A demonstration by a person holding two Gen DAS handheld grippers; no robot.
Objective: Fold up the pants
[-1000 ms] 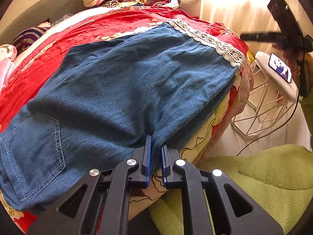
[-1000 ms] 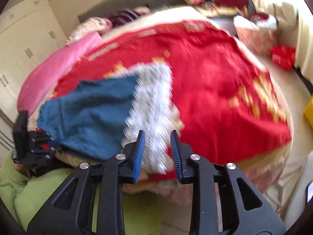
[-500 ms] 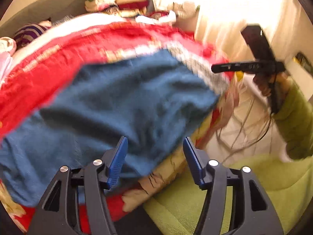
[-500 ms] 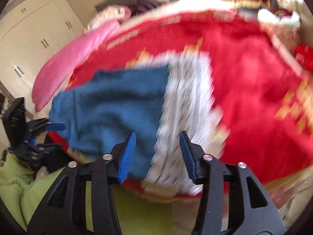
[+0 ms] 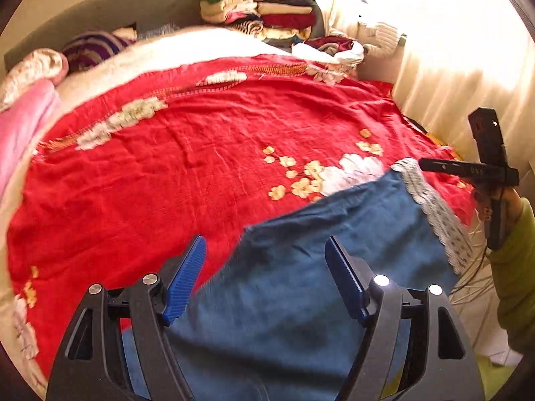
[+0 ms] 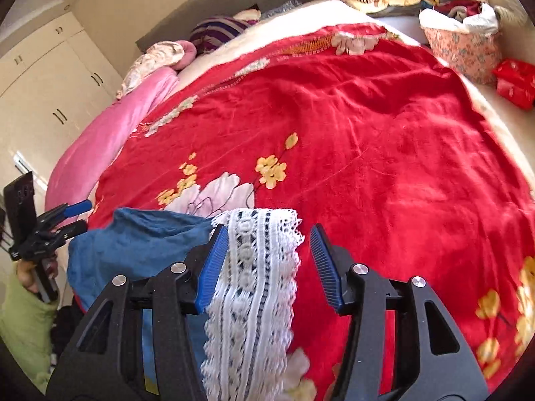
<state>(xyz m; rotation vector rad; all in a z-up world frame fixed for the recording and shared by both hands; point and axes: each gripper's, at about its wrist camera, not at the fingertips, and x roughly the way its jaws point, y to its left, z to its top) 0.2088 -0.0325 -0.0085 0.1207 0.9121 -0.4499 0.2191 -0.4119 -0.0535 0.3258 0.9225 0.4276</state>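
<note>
Blue denim pants (image 5: 301, 284) with a white lace hem (image 6: 257, 274) lie at the near edge of a bed, on a red flowered blanket (image 5: 200, 153). My left gripper (image 5: 265, 277) hovers over the denim. Its jaws are opening, and the cloth lies below them, not between the pads. My right gripper (image 6: 269, 264) is open over the hem. The lace runs between its fingers, and its left pad (image 6: 214, 264) is close to the lace edge without pinching it. Each gripper shows in the other's view: the left gripper (image 6: 72, 215) beyond the pants' far end, the right gripper (image 5: 431, 165) by the hem.
Folded clothes (image 5: 267, 10) are stacked at the head of the bed. A pink quilt (image 6: 110, 140) lies along its left side. A flowered basket (image 6: 464, 50) and a red bag (image 6: 515, 82) stand at the far right. A curtain (image 5: 451, 67) and a wardrobe (image 6: 43, 83) flank the bed.
My left gripper let go of the denim edge, opened wide and pulled away. My right gripper's jaws widened around the lace hem. Both views now show more of the red blanket.
</note>
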